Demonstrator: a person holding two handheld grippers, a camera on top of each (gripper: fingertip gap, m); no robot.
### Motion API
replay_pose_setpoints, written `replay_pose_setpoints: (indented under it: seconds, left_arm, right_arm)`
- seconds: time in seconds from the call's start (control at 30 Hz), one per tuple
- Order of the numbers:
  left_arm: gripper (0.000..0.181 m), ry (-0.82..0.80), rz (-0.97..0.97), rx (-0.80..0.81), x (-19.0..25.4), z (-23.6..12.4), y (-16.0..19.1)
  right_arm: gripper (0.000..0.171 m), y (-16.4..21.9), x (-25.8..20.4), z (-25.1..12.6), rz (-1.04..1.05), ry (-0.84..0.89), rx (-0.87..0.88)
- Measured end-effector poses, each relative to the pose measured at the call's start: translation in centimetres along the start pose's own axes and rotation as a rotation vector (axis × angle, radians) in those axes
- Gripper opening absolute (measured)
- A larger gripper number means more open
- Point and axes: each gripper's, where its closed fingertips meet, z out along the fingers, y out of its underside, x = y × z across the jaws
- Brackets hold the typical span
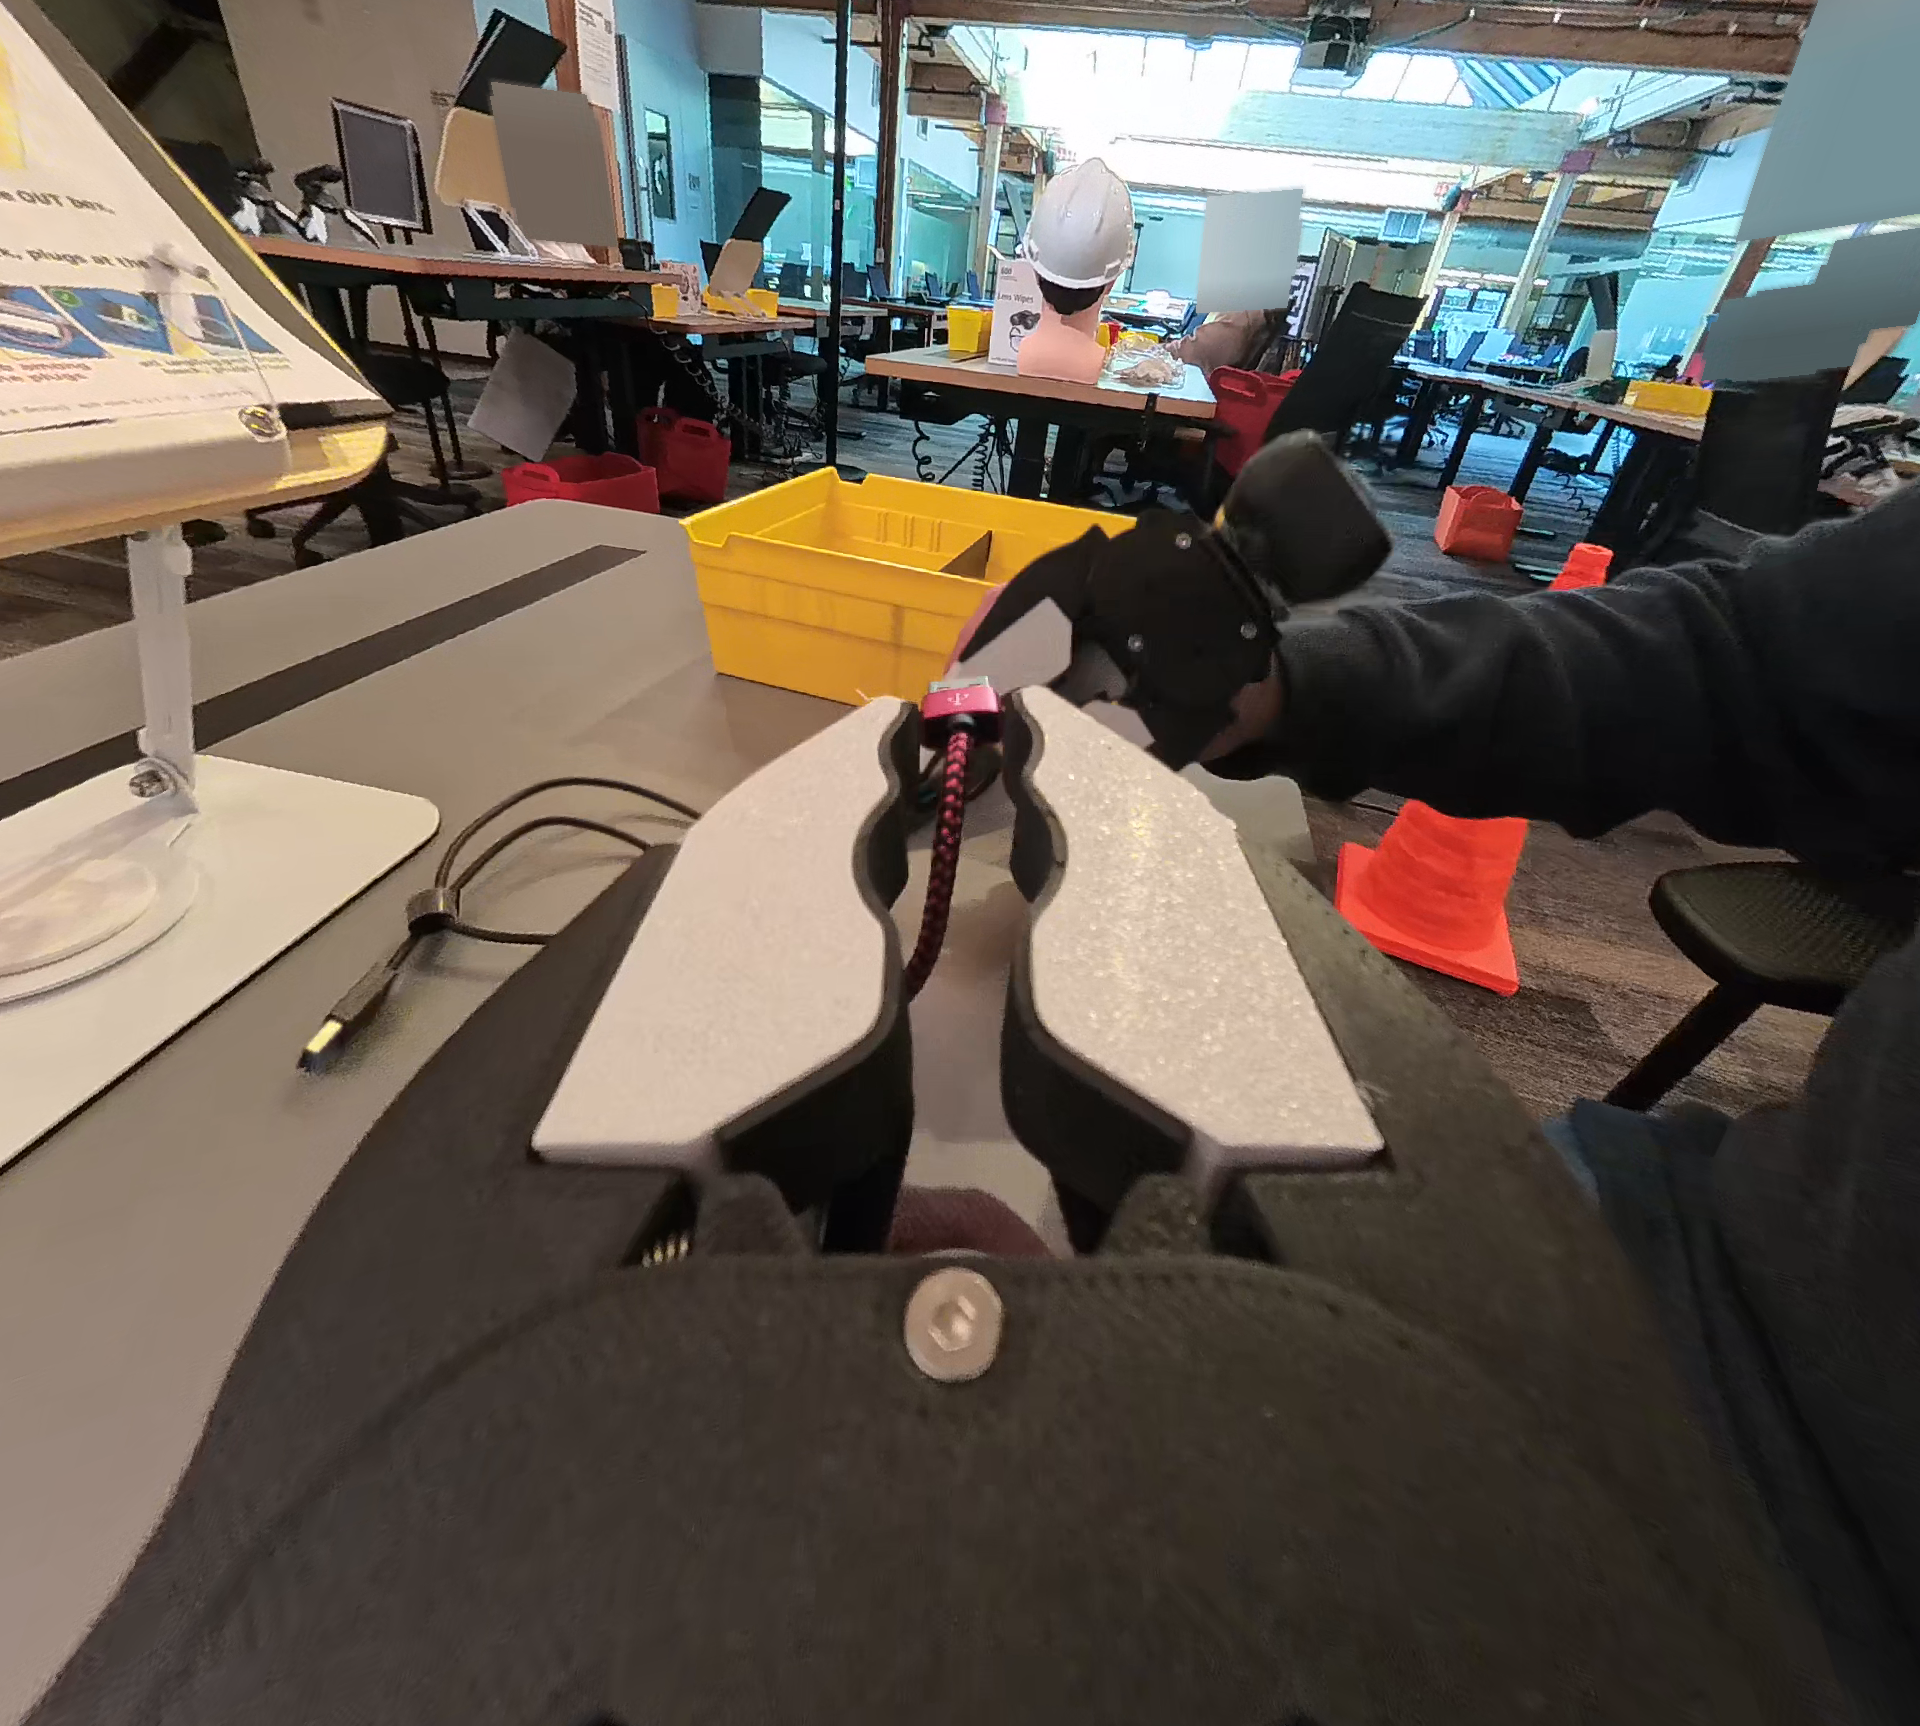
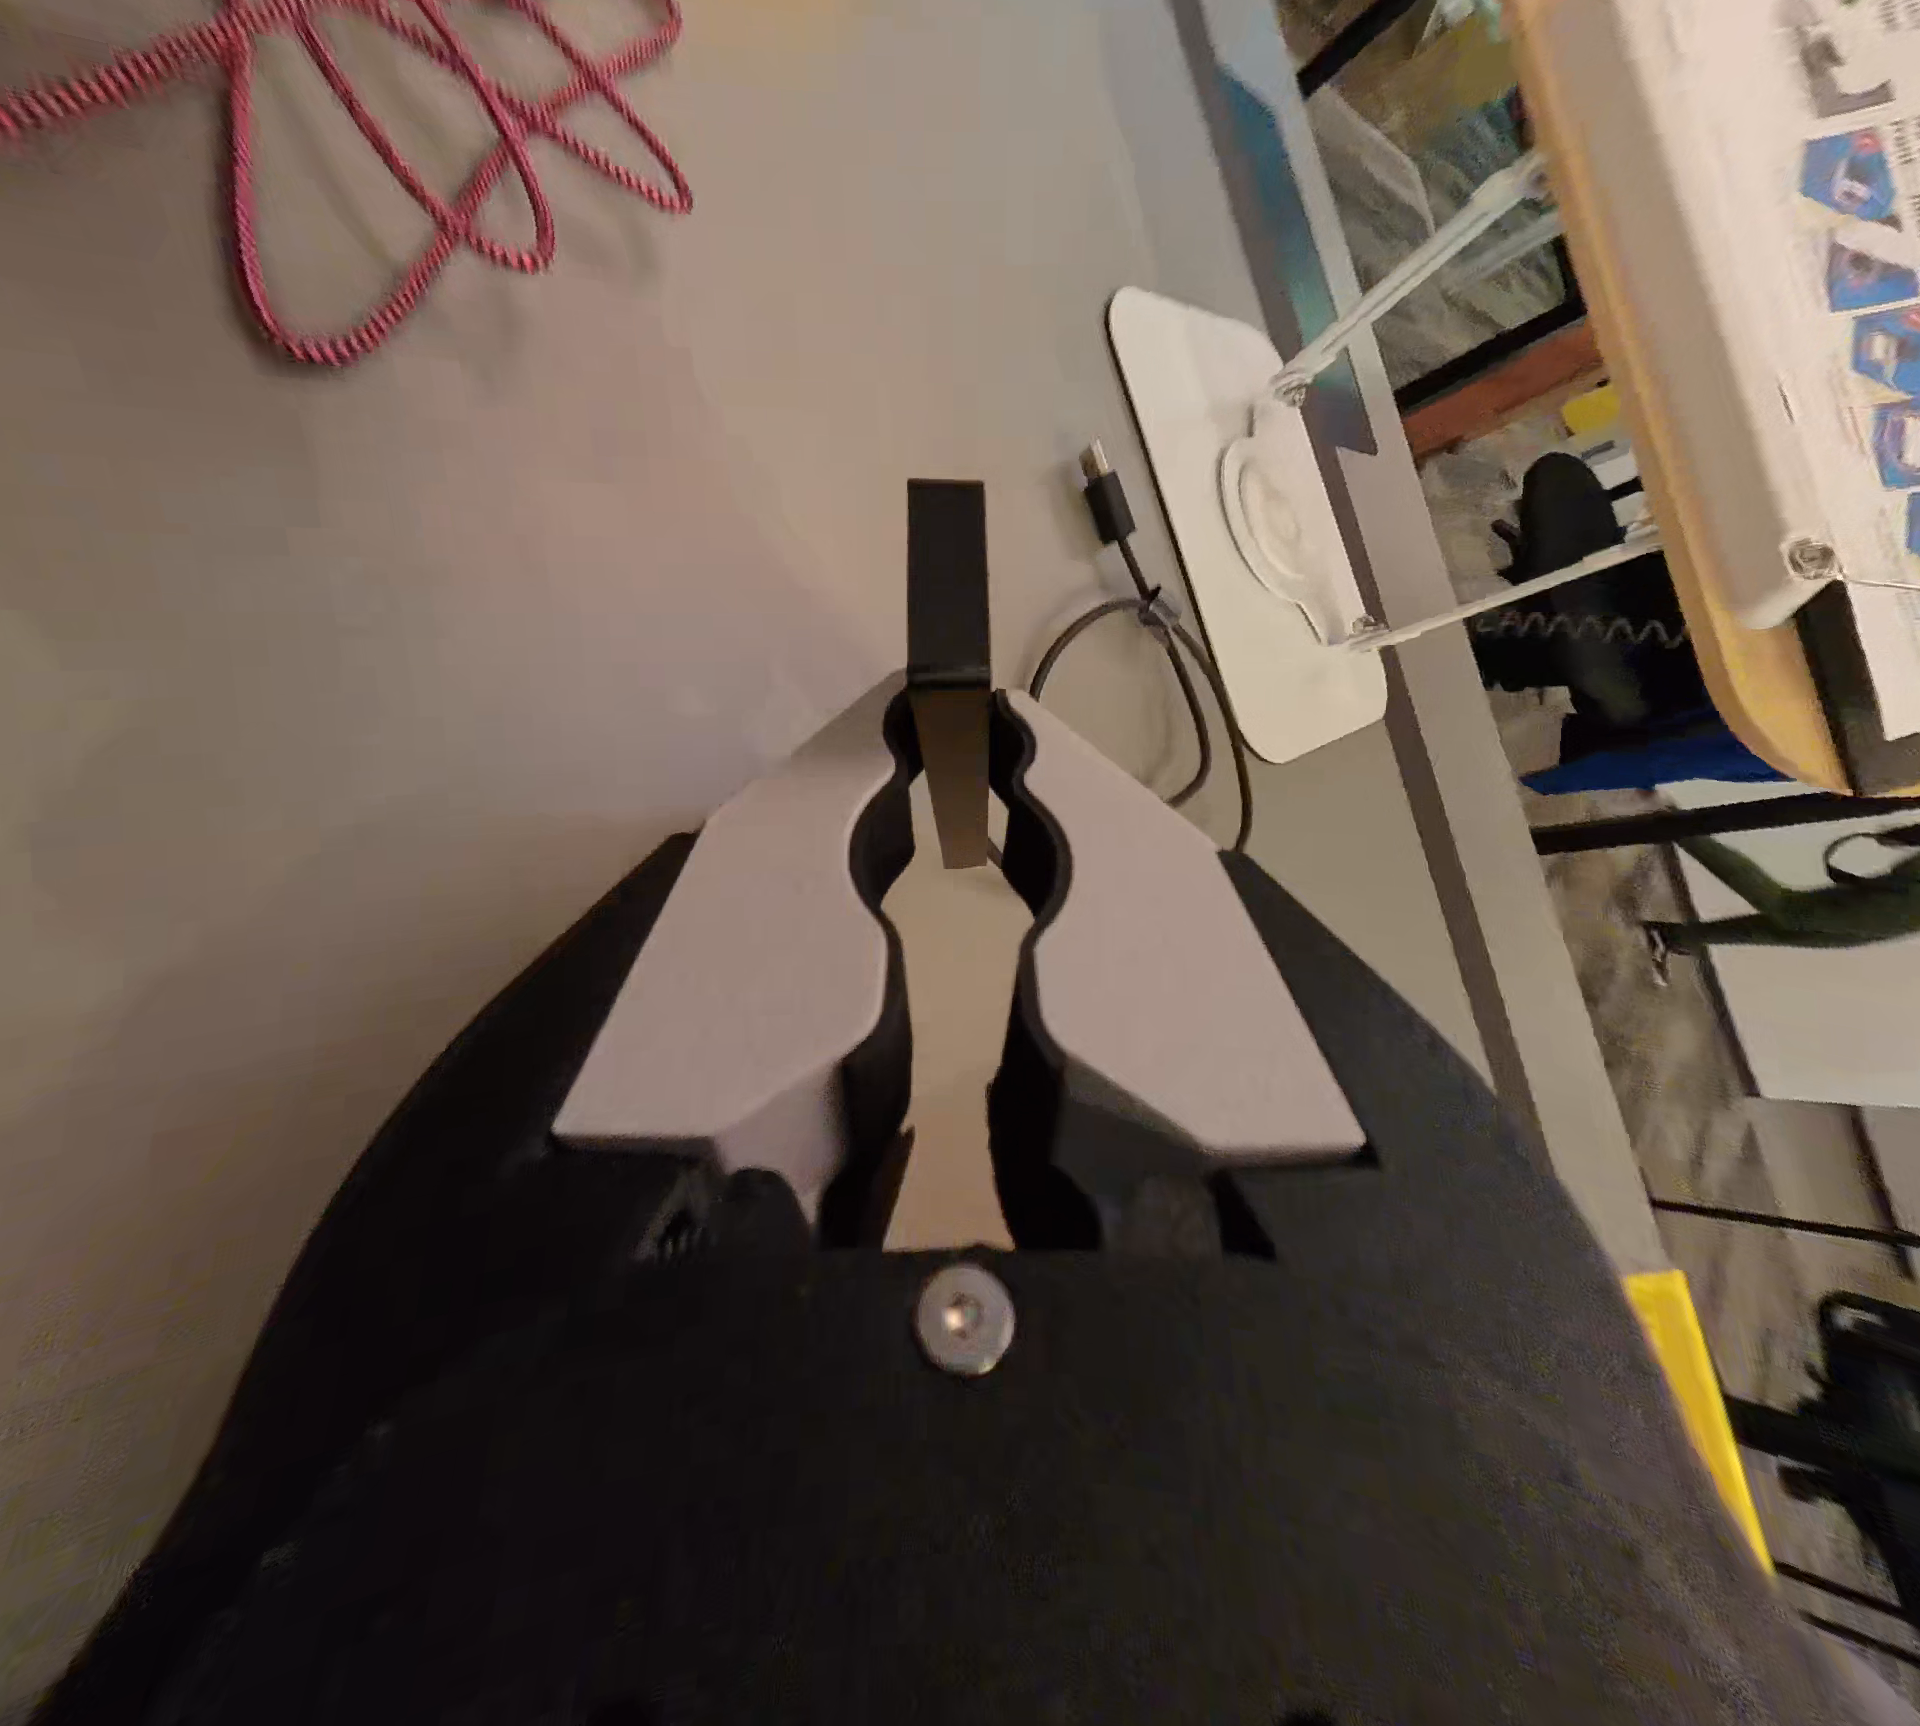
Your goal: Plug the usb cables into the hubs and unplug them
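Left tool [image 1: 961,726]: fingers closed on a red-and-black braided USB cable [image 1: 940,855] just behind its red plug [image 1: 961,702], which points away from the camera, above the grey tabletop [image 1: 582,720].

Right tool [image 2: 951,720]: fingers pinched on a black USB hub [image 2: 945,590], a flat bar standing past the tips. In the left wrist view this tool [image 1: 1013,637] sits just beyond the red plug, its tips nearly touching the connector.

Hub's thin black lead [image 1: 488,866]: loops on the tabletop left of the red plug, ending in a free plug [image 1: 348,1022] beside a white stand base [image 1: 260,855].

Braided cable slack [image 2: 416,76]: loose tangle on the tabletop, well apart from the hub.

Yellow bin [image 1: 862,585]: behind the red plug.
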Motion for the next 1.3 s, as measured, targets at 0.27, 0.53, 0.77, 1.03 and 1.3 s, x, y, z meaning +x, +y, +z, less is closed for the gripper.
replay_pose_setpoints:
  seconds: [0.27,0.53,0.77,1.03,1.3]
  left_arm:
    - [0.015,0.039,-0.009,-0.046,1.3,2.2,1.4]
    - [0.015,0.080,-0.042,-0.055,2.3,3.4,2.4]
    - [0.015,0.115,-0.095,-0.020,2.8,3.8,2.3]
    - [0.015,0.101,-0.083,-0.050,3.5,5.1,3.4]
    - [0.015,0.103,-0.159,0.043,2.7,4.0,1.8]
  right_arm:
    - [0.008,-3.4,-0.5,-1.3,0.120,-0.024,0.168]
    - [0.008,-5.8,-1.3,-1.9,0.081,-0.039,0.237]
    - [0.008,-6.7,-1.4,-2.0,0.081,-0.037,0.272]
    - [0.008,-7.0,-2.0,-1.4,0.021,-0.024,0.206]
    - [0.008,-7.2,-1.2,-2.3,0.076,0.001,0.241]
